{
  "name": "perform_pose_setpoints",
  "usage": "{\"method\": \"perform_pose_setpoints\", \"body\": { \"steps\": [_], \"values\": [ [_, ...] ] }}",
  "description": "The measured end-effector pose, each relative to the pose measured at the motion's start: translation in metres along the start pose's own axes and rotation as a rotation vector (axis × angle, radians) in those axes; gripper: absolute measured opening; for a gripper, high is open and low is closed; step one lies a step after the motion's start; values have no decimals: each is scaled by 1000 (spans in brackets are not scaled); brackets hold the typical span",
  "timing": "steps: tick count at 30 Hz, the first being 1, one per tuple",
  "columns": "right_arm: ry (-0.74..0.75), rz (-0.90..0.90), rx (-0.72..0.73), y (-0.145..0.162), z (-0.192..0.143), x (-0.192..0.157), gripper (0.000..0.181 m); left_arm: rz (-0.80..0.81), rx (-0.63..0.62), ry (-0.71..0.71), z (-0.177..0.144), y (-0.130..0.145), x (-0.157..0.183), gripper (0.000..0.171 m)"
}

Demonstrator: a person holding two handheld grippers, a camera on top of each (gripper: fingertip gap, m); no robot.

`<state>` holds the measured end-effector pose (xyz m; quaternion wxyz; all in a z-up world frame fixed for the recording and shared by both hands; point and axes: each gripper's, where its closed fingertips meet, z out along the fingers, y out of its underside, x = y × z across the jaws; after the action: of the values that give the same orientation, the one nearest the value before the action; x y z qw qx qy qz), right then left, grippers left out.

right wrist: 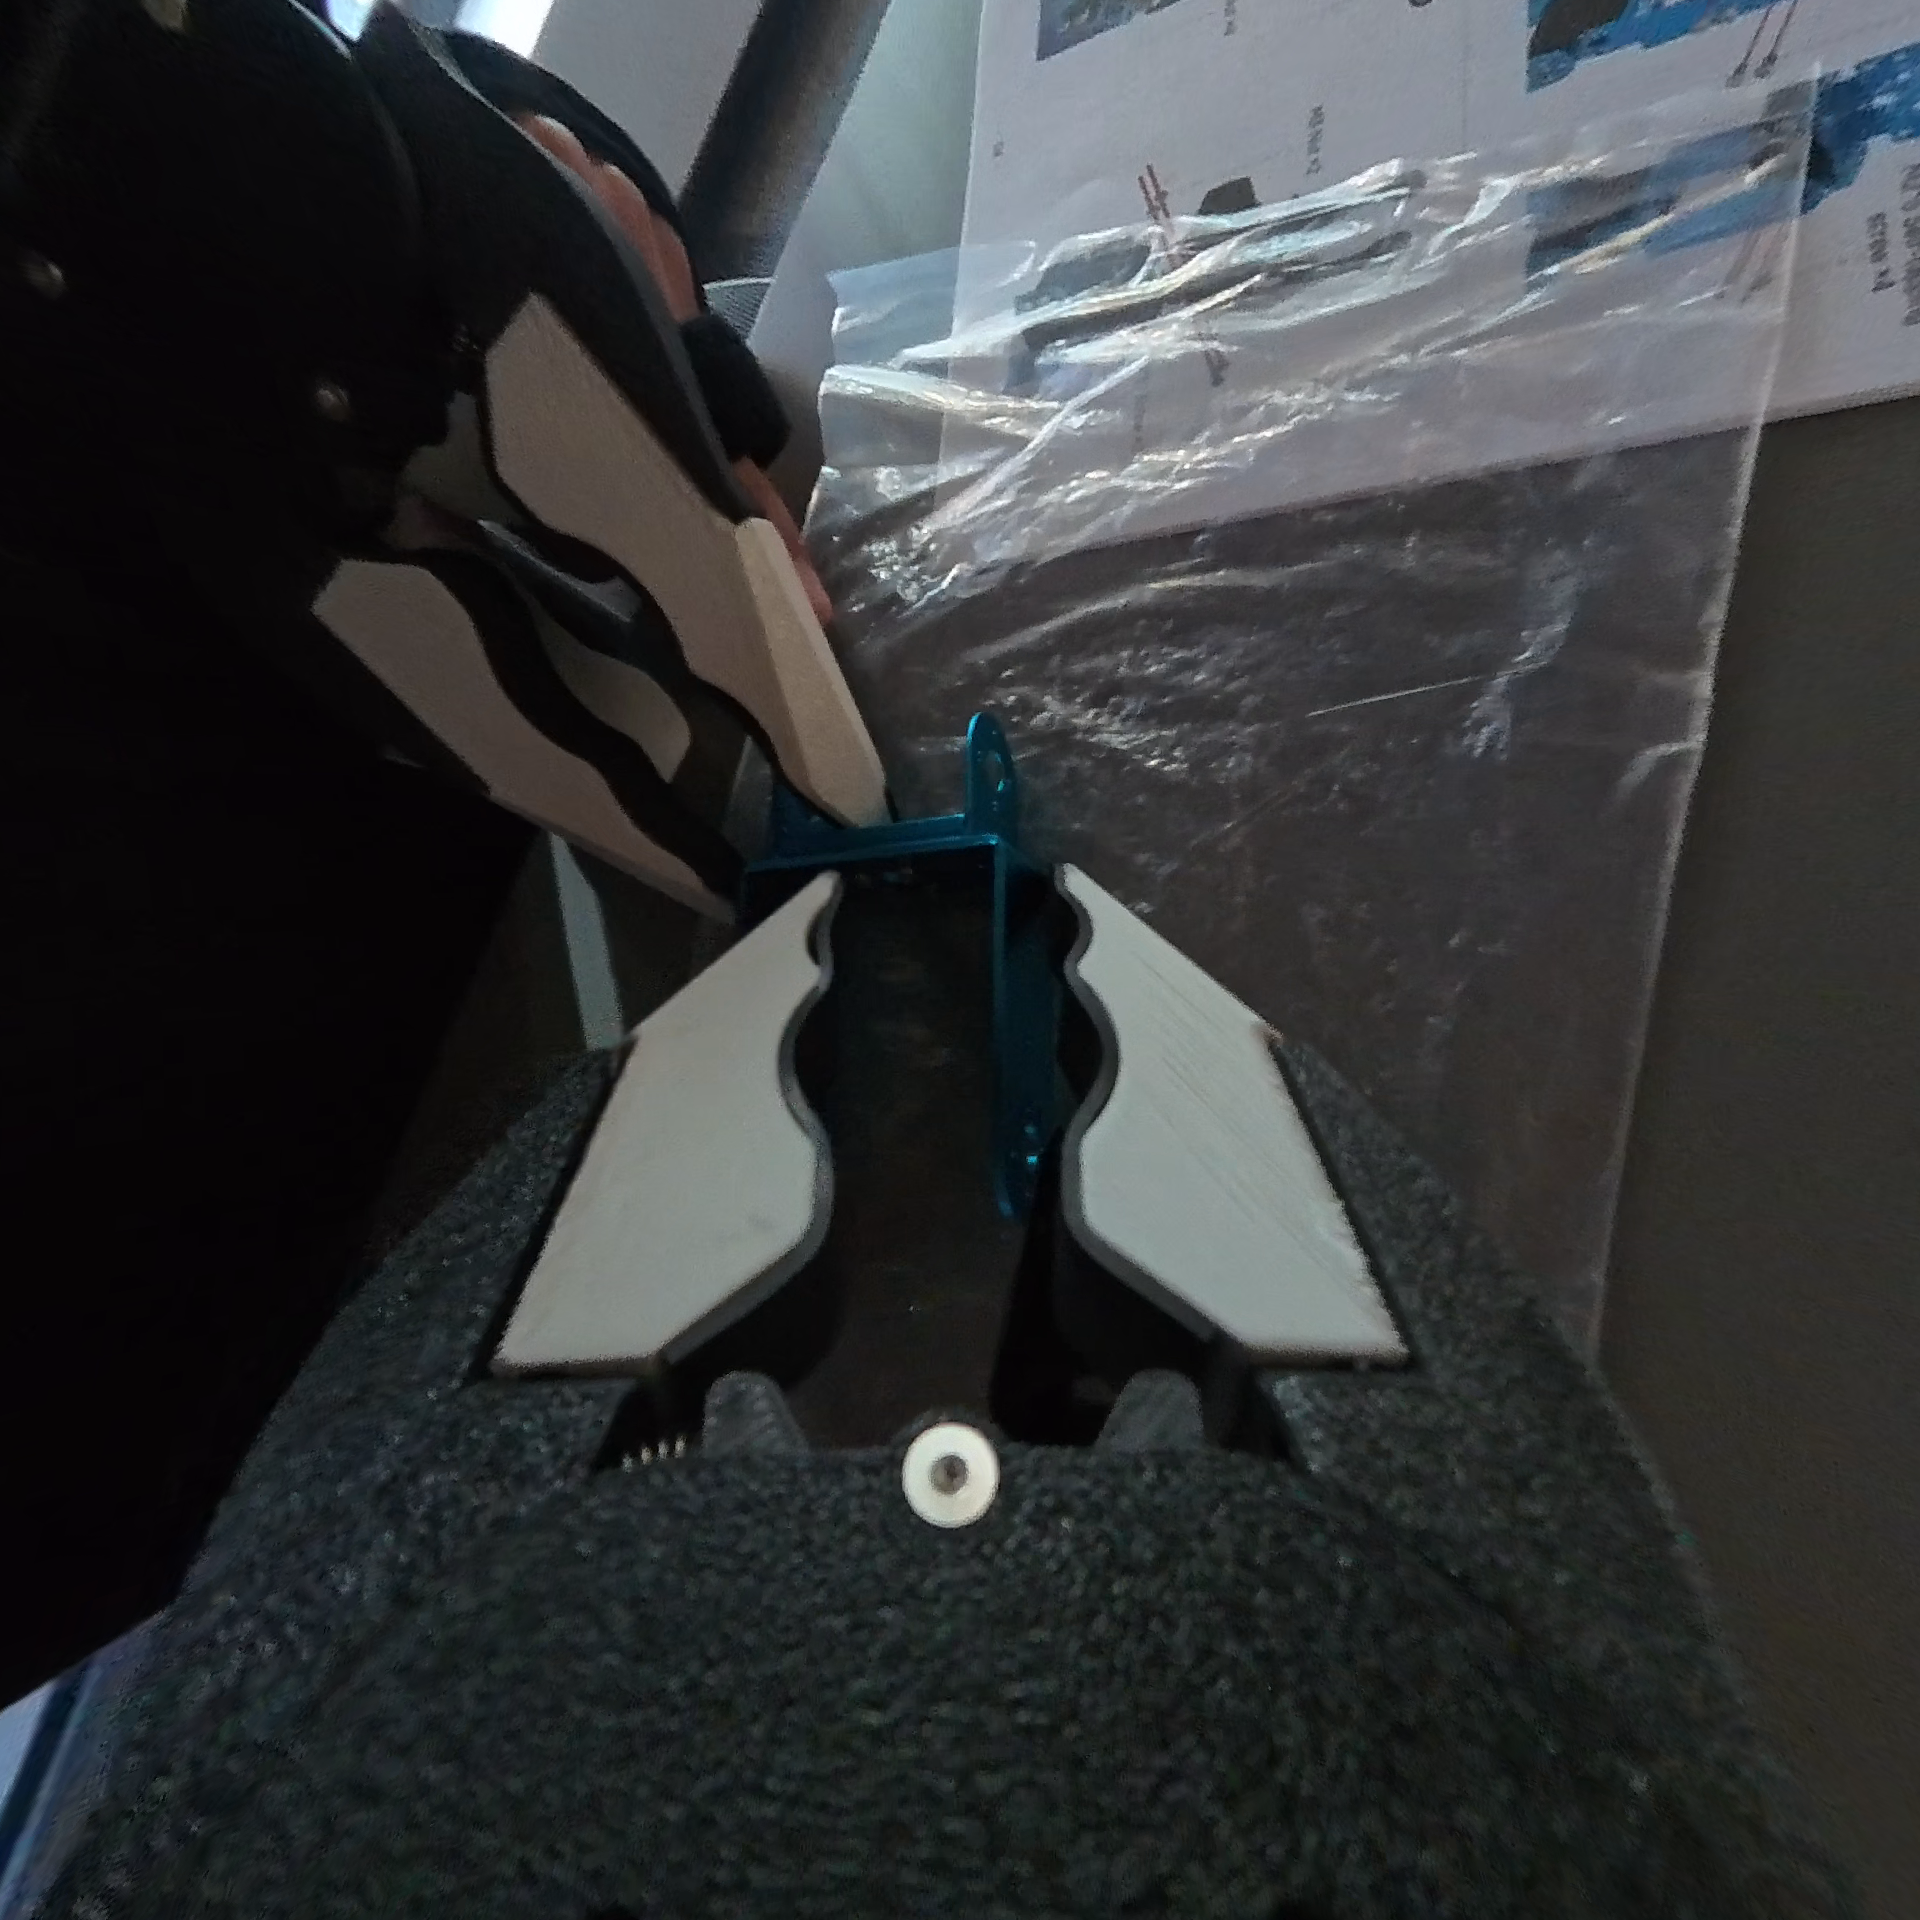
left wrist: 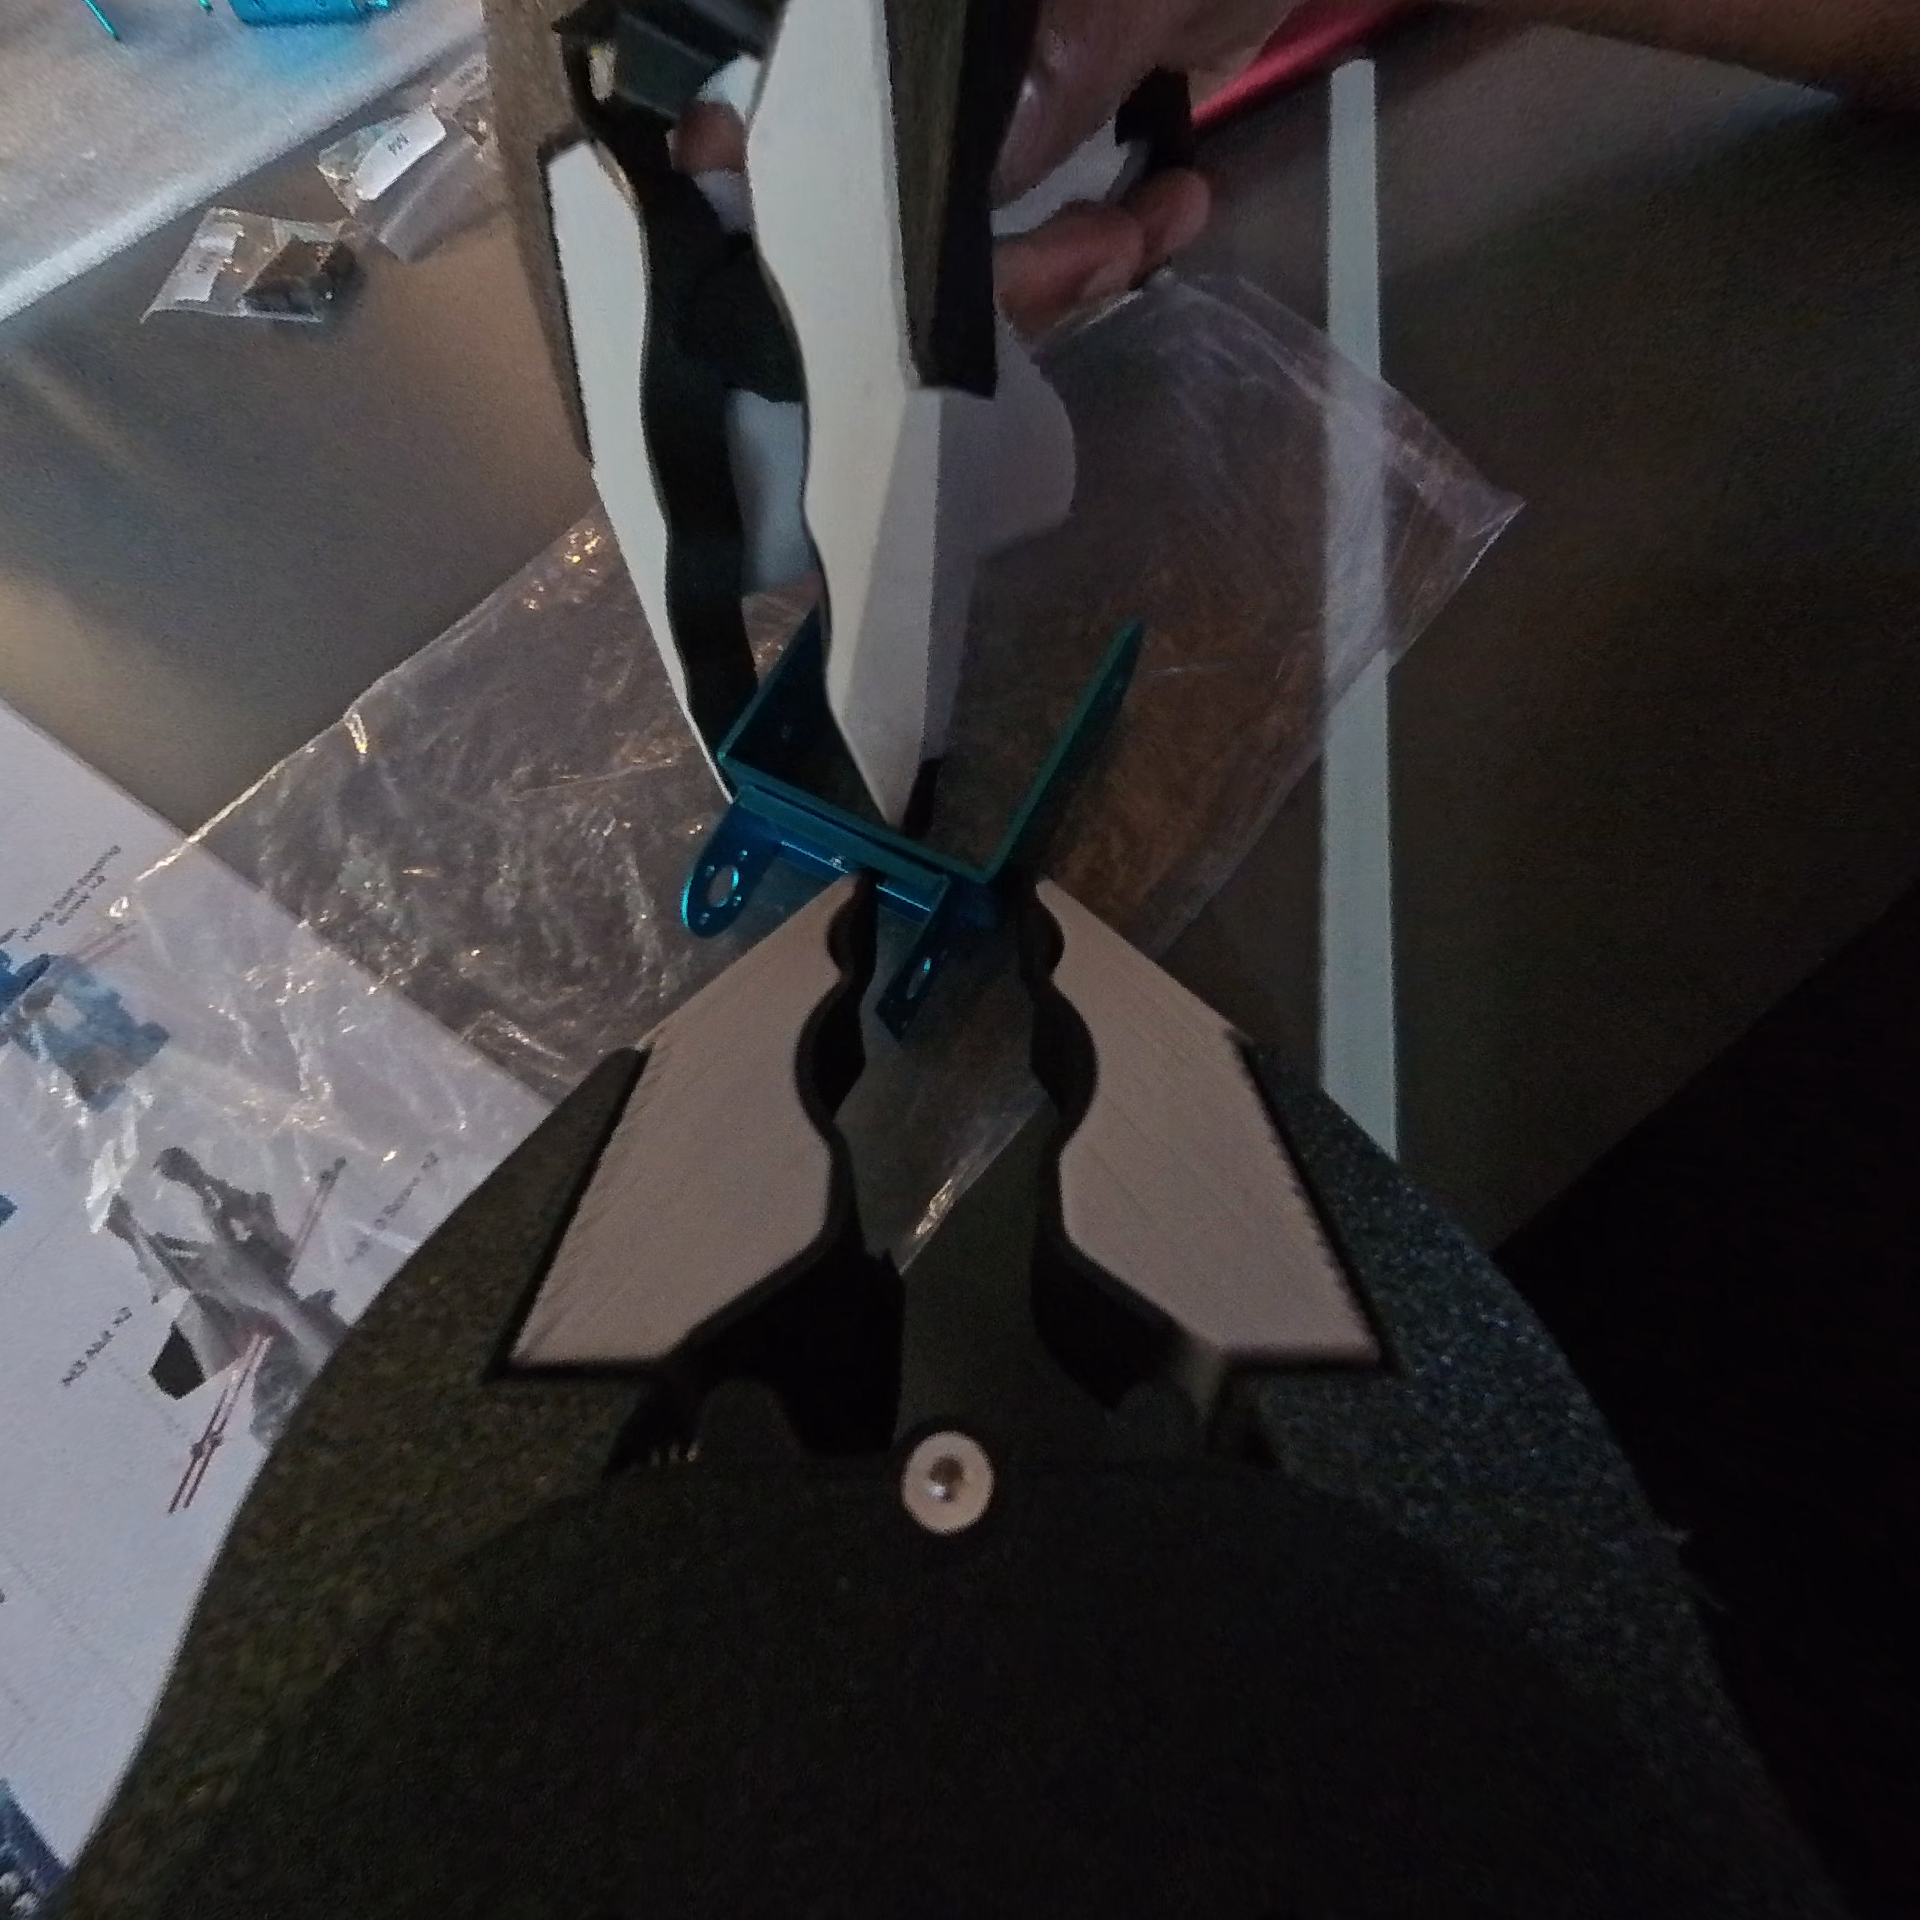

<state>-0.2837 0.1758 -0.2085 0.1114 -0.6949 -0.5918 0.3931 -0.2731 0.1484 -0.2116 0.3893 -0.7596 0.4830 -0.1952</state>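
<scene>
Two blue brackets (left wrist: pixel 831 831) meet at frame centre; my left hand-held gripper (left wrist: pixel 940 894) and right hand-held gripper (right wrist: pixel 945 883) each straddle them, jaws parted. I'd steady both before squeezing.

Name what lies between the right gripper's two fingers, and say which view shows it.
A blue metal bracket, close to one finger of the right gripper; the right wrist view shows it.

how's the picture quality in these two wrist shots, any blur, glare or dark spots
Left wrist view: dim, soft with motion blur; glare streaks on the clear plastic bag; blue bracket fairly legible. Right wrist view: left side nearly black, window light glaring off the bag, wide-angle bending at the edges.
</scene>
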Motion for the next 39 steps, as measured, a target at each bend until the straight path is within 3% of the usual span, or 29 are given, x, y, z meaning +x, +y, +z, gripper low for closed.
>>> {"method": "perform_pose_setpoints", "body": {
  "steps": [7, 15, 16, 18, 25, 31, 35, 39],
  "values": [
    [-39, 63, 28, -1, -1, 2, 30, -1, 0, 1, 0, 0, 0, 27],
    [-35, 38, 11, 1, -2, -1, 35, 1, 0, 10, 0, 0, 2, 27],
    [-69, 42, 13, 0, -2, -5, 46, 2, -1, 9, 0, 0, 1, 27],
    [-101, 67, 24, 0, -3, -6, 47, 2, -1, 7, 0, 0, 1, 27],
    [31, -20, -22, 1, 1, -1, 39, 3, -1, 3, 0, 0, 1, 27],
    [-50, 82, 26, -1, -1, 2, 30, 4, -1, 3, 0, 0, 1, 27],
    [-72, 49, 12, 0, -2, -7, 46, 4, -2, 5, 0, 0, 1, 27],
    [-49, 36, 3, 0, -1, -5, 46, 7, -2, 4, 0, 0, 1, 27]
  ]
}}
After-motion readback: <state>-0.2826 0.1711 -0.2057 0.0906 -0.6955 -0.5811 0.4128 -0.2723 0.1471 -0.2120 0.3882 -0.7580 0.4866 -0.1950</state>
